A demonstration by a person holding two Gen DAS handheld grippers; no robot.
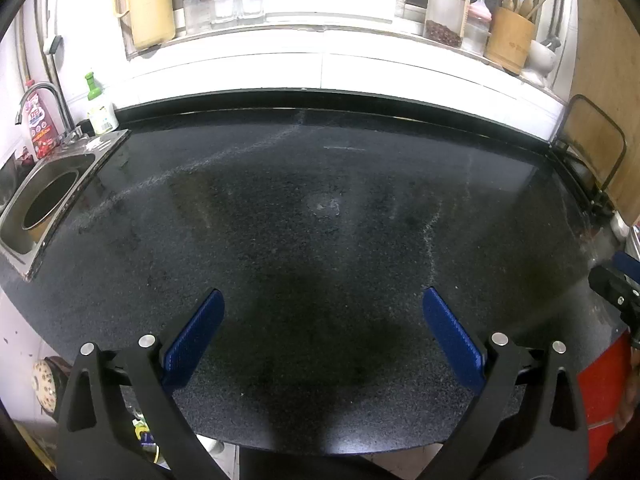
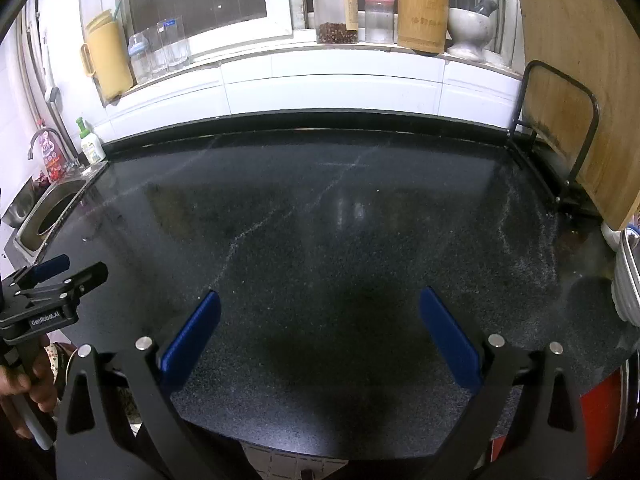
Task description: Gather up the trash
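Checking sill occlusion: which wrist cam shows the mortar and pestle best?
Right wrist. The mortar and pestle stands whole on the windowsill, right of the bamboo utensil holder, bowl, foot and pestle handle all visible. In the left wrist view it sits at the fisheye edge, small, distorted and partly hidden behind the holder.

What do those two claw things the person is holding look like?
Both match: the left gripper and right gripper have matt black, forked plastic arms with silver bolt heads and two flat blue ribbed pads. Seen from the side, the left one carries white "GenRobot.AI" lettering. A bare hand holds it. No cables show.
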